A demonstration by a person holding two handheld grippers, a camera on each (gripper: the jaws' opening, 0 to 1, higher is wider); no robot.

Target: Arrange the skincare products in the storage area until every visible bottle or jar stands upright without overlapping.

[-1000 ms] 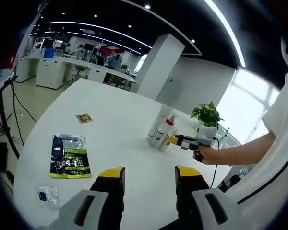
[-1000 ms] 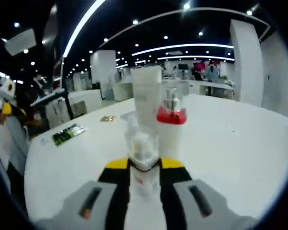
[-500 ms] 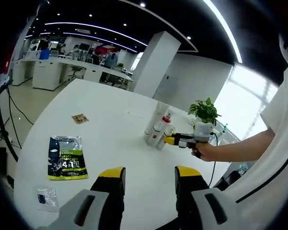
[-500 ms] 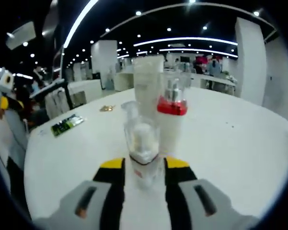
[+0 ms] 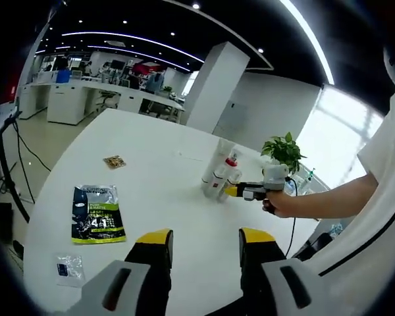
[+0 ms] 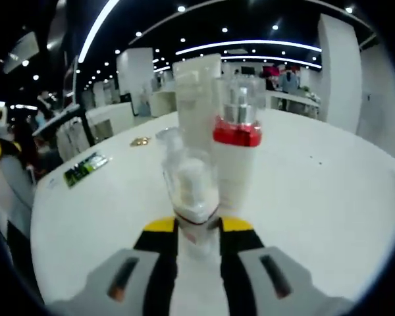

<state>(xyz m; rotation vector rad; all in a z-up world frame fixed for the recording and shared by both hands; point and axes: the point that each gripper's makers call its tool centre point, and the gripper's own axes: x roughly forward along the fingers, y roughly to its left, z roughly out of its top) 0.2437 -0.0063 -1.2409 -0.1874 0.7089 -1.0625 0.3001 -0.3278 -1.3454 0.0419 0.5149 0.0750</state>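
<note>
A small clear bottle (image 6: 192,191) with white contents stands upright on the white table (image 6: 329,197), and my right gripper (image 6: 197,227) is shut on its base. Close behind it stand a white bottle with a red collar (image 6: 237,155) and a tall white tube (image 6: 197,99), both upright. In the left gripper view this cluster of bottles (image 5: 220,174) sits mid-table, with the right gripper (image 5: 245,191) reaching in from the right in a person's hand. My left gripper (image 5: 203,242) hangs open over the near table with nothing between its jaws.
A green-and-black sachet (image 5: 97,214) lies flat at the left, a small clear packet (image 5: 66,268) near the front edge, and a small brown packet (image 5: 114,161) farther back. A potted plant (image 5: 283,153) stands behind the right gripper. The person's forearm (image 5: 329,201) crosses the right side.
The right gripper's jaws have drawn a little closer on the clear bottle, which now stands nearer the red-collared bottle. The left gripper stays open; its view has only shifted slightly.
</note>
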